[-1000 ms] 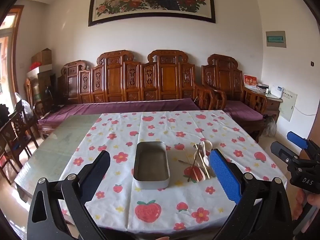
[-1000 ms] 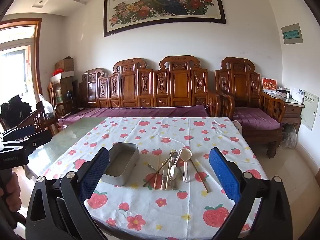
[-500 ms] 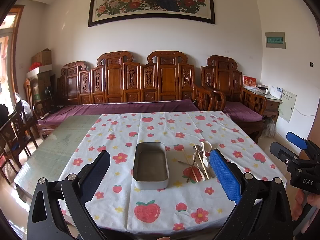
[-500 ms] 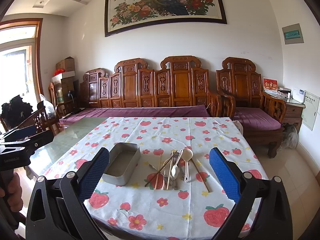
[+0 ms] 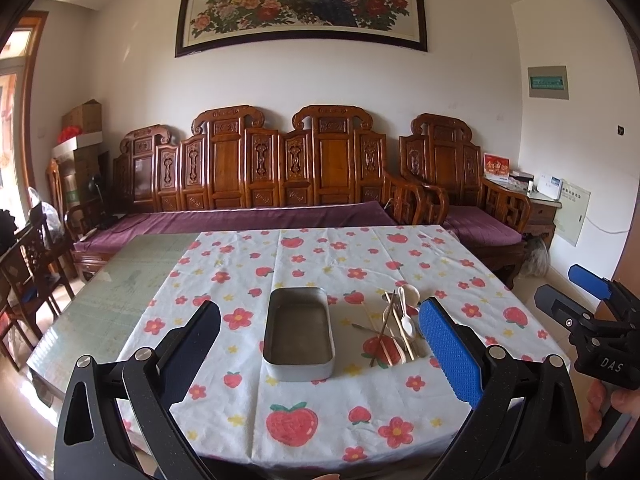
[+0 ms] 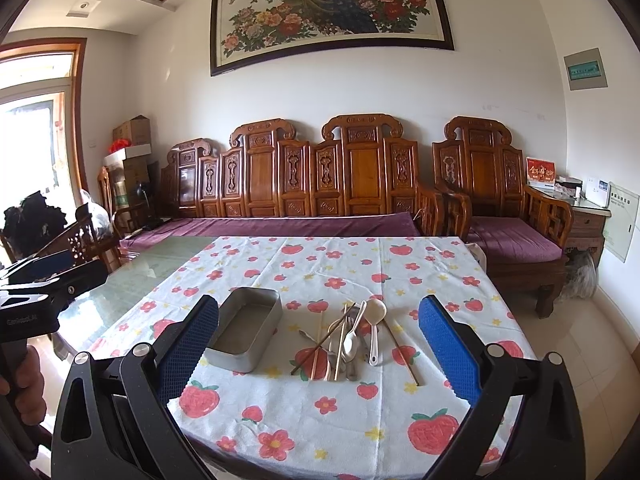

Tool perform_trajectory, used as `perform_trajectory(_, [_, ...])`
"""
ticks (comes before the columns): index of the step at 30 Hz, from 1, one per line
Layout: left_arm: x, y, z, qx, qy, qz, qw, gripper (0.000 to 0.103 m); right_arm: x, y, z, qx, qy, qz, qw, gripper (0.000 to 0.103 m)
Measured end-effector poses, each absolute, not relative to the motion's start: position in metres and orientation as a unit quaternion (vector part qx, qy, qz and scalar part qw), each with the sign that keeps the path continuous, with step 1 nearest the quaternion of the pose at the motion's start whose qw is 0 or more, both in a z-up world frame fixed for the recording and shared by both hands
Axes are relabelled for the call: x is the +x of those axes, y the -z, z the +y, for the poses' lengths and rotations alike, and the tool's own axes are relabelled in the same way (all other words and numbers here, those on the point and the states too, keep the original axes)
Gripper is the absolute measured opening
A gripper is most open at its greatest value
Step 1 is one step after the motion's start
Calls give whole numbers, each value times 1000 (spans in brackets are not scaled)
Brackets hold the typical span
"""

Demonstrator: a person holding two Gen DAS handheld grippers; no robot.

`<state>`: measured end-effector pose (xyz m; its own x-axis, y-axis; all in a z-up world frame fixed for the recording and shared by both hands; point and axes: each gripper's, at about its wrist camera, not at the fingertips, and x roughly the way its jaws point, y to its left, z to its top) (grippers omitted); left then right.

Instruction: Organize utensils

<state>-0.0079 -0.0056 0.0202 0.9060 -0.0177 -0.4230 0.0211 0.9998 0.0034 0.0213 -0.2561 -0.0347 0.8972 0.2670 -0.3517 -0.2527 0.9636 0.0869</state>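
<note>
My left gripper (image 5: 320,344) and right gripper (image 6: 318,342) hang spread and empty. The utensils (image 6: 348,340) lie crossed at frame centre, right of the empty metal tray (image 6: 244,330). Risk: pinching the tangled chopsticks likely drags neighbouring spoons. Legible: "DAS", lower right of the left view.

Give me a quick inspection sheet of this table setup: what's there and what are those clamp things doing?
Surface: strawberry-print tablecloth over part of a glass-topped table.
Job's things: empty metal tin; jumbled pile of utensils beside it, none in the tin.
Clutter: nothing seen.
Grippers: left gripper and right gripper both open, empty, held off the table.
Cables: nothing seen.
Surroundings: carved wooden sofa, peacock painting.
</note>
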Motion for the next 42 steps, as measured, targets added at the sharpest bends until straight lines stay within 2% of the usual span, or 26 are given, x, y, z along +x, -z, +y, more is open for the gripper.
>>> perform_trajectory(42, [-12,-25,-10,6,18,215,976,96,16,26,-255,20,-136,180,974,100])
